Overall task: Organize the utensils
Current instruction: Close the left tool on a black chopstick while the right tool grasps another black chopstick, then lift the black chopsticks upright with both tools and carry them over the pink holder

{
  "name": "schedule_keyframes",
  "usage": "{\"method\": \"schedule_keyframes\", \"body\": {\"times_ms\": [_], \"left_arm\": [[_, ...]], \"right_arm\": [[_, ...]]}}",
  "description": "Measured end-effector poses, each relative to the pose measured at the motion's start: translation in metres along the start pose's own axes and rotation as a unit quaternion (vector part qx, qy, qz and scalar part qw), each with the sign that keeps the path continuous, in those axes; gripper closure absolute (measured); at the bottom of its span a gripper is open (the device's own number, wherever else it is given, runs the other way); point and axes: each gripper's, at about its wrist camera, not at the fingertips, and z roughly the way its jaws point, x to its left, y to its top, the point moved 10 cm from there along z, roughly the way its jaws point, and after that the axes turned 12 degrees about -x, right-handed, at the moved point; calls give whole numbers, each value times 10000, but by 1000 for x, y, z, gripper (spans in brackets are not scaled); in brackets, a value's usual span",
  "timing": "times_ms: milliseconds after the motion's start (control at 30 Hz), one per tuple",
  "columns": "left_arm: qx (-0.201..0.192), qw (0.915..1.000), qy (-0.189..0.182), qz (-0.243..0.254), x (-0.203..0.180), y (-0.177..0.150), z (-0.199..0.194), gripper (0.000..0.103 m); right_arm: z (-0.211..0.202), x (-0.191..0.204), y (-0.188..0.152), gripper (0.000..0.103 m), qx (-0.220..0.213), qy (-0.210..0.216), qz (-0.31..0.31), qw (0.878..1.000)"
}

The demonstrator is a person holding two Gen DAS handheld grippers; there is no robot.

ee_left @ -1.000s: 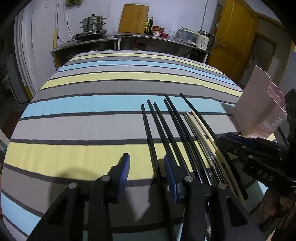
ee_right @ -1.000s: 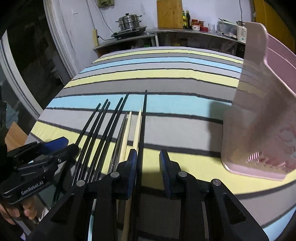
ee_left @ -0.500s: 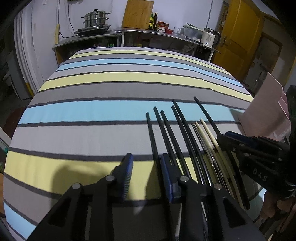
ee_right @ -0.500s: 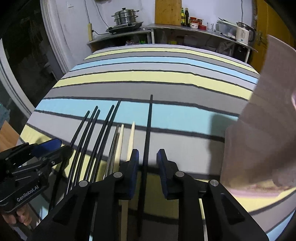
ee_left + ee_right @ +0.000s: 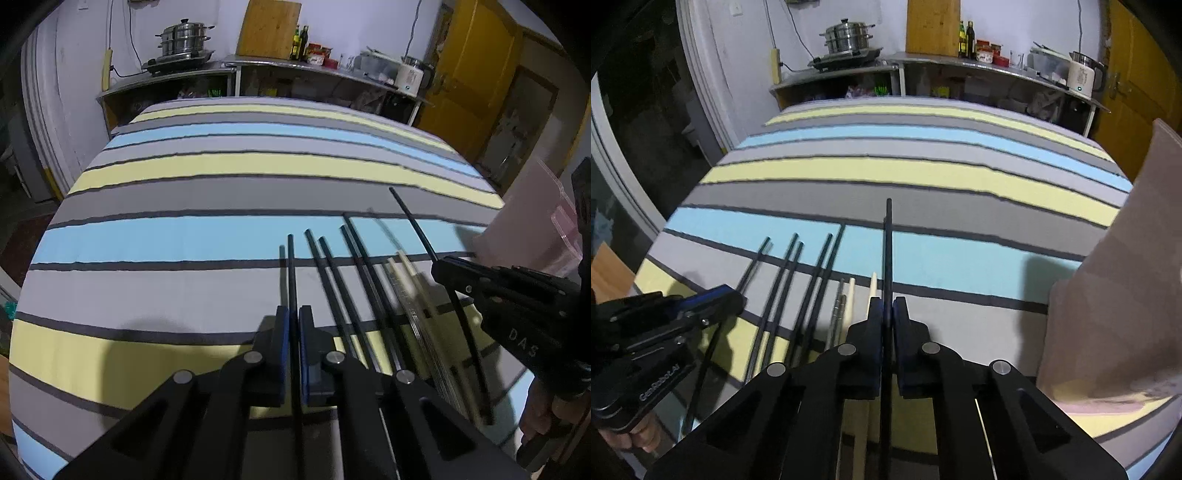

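Note:
Several black, wooden and metal chopsticks lie side by side on the striped tablecloth. My left gripper is shut on the leftmost black chopstick, which points away between the blue pads. My right gripper is shut on the rightmost black chopstick, lifted a little off the cloth. The other black chopsticks and the pale wooden chopsticks lie between the two grippers. The right gripper shows in the left wrist view; the left gripper shows in the right wrist view.
A pink plastic holder stands on the table at the right. Behind the table are a counter with a steamer pot, a wooden board and bottles. A yellow door is at the back right.
Both grippers have closed, each on a black chopstick, and both have risen a little. The right chopstick has swung away from the row towards the pink holder.

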Motion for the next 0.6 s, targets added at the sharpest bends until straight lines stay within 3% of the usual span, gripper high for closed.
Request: {"method": "schedule_keyframes", "body": {"times_ms": [600], "left_arm": [[-967,9939,-456,255,-27,63,-120,98]], "right_arm": [[-118,8,43,97,-1061,179,346,9936]]}}
